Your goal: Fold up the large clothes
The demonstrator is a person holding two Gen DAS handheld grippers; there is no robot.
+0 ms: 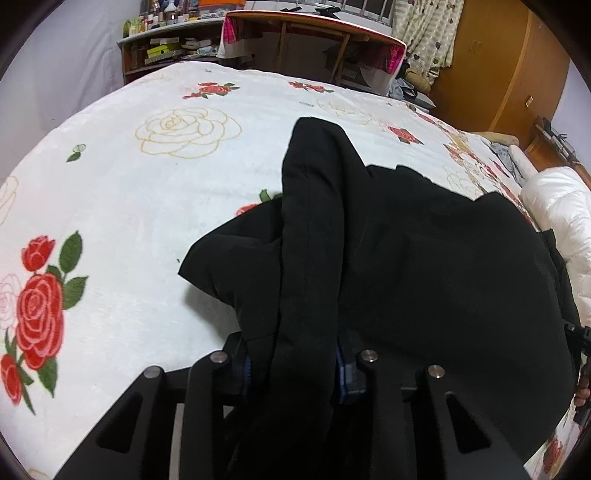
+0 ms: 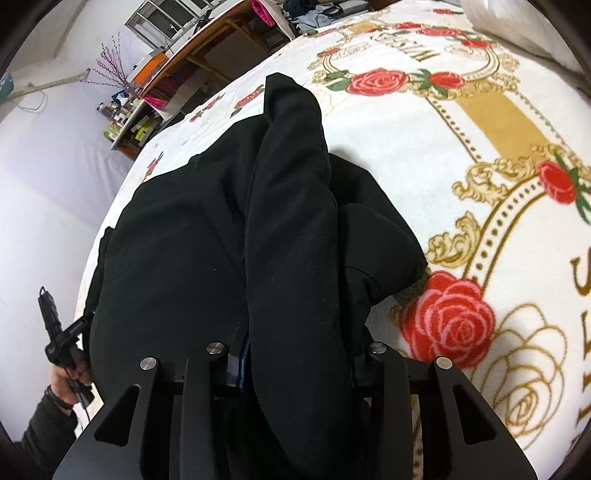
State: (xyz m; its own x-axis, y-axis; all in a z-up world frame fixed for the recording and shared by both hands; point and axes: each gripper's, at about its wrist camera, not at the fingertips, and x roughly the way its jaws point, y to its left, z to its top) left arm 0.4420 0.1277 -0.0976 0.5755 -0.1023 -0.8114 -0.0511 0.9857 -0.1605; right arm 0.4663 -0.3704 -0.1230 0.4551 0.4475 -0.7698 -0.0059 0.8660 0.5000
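A large black garment [image 1: 424,258] lies on a white bed cover with red roses [image 1: 147,206]. In the left wrist view a thick fold of it runs from between my left gripper [image 1: 295,369] fingers up over the heap. The left gripper is shut on that fold. In the right wrist view the black garment [image 2: 184,240] fills the middle, and another long fold runs up from my right gripper [image 2: 295,362], which is shut on it. The fingertips of both grippers are hidden by cloth.
The rose-patterned bed cover [image 2: 461,155] spreads to the right. A white quilt [image 1: 561,221] lies at the bed's right edge. A wooden desk [image 1: 314,33] and cluttered shelves [image 1: 166,48] stand behind the bed. The other hand and gripper handle [image 2: 62,343] show at left.
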